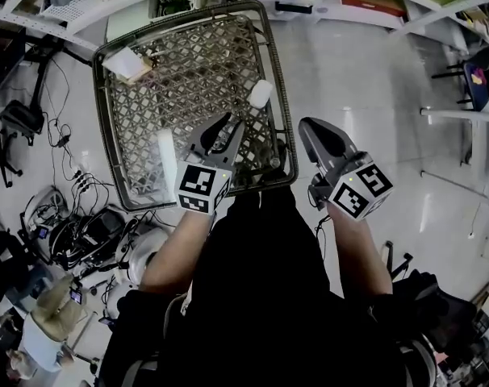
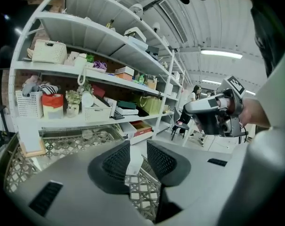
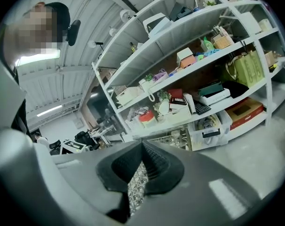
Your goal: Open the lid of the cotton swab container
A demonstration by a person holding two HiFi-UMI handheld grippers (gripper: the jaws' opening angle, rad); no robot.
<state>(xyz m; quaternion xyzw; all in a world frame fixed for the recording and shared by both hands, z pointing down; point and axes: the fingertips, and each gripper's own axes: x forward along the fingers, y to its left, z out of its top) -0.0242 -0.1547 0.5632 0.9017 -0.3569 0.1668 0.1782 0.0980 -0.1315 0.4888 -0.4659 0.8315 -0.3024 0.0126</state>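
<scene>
The left gripper point(image 1: 227, 126) is held over the near edge of the worktop point(image 1: 196, 79). Its jaws are seen spread apart, and nothing is gripped between them; the lattice of the worktop is seen through the gap. The right gripper point(image 1: 313, 131) is held to the right of the worktop, off its rim and above the pale floor point(image 1: 374, 79). Its jaws are seen pressed together at the tips, and nothing is held in them. Two grippers are counted in all, one in each hand.

Three white things are counted on the one worktop. The cotton swab container point(image 1: 261, 93), small and rounded, is set near the right rim, just beyond the left gripper and apart from it. Whether its lid is up cannot be told. A long white thing point(image 1: 165, 158) is laid near the left gripper, on its left. A third white thing point(image 1: 127, 63) is placed at the far left corner, well apart from both.

A white shelf unit point(image 2: 100, 74), loaded with goods, is seen beyond the worktop.
</scene>
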